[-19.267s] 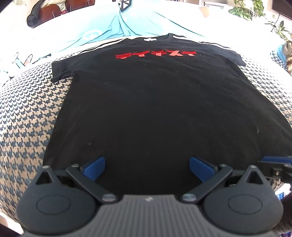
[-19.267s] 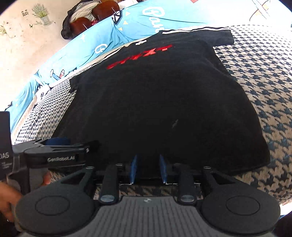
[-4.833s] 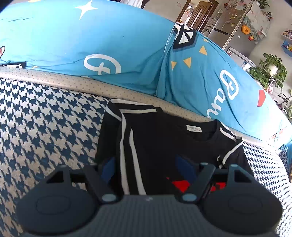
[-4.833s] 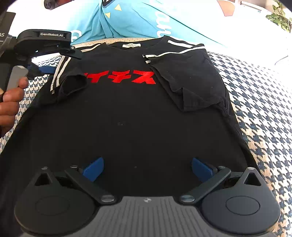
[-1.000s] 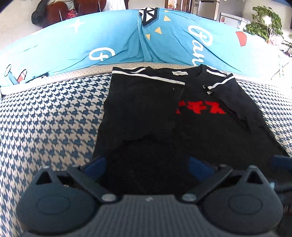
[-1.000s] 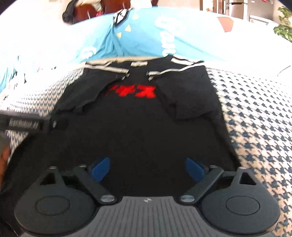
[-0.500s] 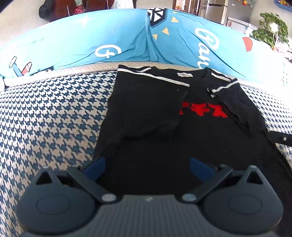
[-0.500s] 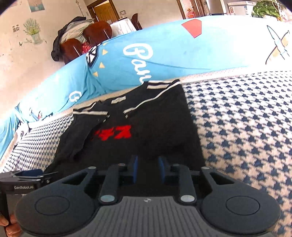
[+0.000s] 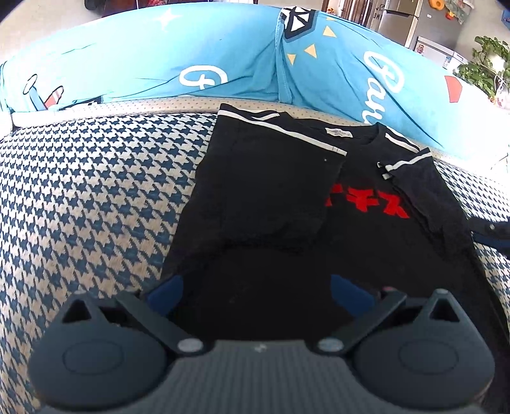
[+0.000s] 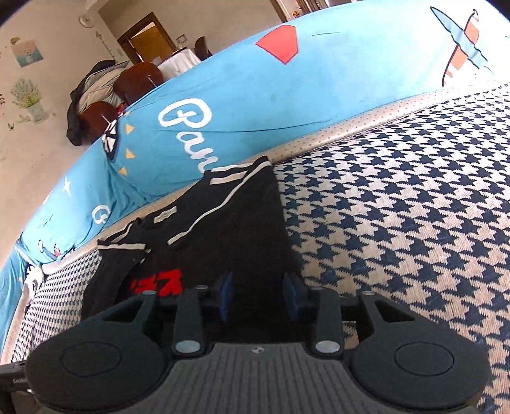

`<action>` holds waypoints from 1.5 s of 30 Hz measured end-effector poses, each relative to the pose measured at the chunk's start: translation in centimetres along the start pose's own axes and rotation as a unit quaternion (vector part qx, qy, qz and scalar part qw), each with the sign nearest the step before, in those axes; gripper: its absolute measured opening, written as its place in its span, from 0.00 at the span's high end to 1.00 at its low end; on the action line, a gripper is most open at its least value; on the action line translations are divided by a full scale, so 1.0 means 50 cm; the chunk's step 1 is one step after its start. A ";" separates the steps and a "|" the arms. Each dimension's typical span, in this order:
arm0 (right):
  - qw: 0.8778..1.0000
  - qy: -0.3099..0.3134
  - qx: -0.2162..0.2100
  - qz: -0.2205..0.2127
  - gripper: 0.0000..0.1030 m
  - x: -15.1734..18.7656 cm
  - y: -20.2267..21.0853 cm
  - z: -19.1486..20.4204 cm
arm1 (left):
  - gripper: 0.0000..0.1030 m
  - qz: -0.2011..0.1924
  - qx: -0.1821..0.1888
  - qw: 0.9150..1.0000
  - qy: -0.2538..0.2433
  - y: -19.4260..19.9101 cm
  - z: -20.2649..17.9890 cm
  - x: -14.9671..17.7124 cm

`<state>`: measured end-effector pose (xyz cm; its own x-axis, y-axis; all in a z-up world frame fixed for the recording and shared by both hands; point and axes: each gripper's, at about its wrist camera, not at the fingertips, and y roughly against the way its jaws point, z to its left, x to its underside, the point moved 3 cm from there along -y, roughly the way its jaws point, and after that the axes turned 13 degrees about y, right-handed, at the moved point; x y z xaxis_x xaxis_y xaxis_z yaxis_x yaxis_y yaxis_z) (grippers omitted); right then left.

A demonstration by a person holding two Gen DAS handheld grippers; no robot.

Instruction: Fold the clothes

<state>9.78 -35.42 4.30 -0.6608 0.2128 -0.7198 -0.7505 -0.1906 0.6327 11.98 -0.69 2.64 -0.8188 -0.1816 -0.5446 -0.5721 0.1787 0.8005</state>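
A black T-shirt [image 9: 271, 197] with red lettering and white shoulder stripes lies on the houndstooth sofa seat [image 9: 79, 197], both sleeves folded inward. My left gripper [image 9: 256, 288] is open over the shirt's lower left part, holding nothing. My right gripper [image 10: 258, 294] has its blue pads nearly closed on the right edge of the T-shirt [image 10: 236, 229] beside the folded right sleeve. The right gripper also shows at the right edge of the left wrist view [image 9: 491, 231].
Blue printed cushions [image 9: 223, 63] line the back of the sofa. Bare houndstooth seat [image 10: 398, 223] spreads right of the shirt. Chairs with a dark jacket [image 10: 95, 95], a fridge [image 9: 404, 19] and a plant [image 9: 487, 63] stand behind.
My right gripper moved up the shirt's right edge with its fingers closed on the fabric. My left gripper stayed open and drew slightly closer to the shirt's left side.
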 end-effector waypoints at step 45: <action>0.999 -0.005 -0.036 -0.009 0.85 -0.029 -0.059 -0.026 | 0.00 0.007 -0.001 1.000 -0.002 0.005 0.000 -0.001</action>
<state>12.95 -36.42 3.11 -0.6473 0.2272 -0.7276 -0.7606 -0.2549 0.5971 11.88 -0.66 2.86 -0.8263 -0.1761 -0.5349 -0.5613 0.1797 0.8079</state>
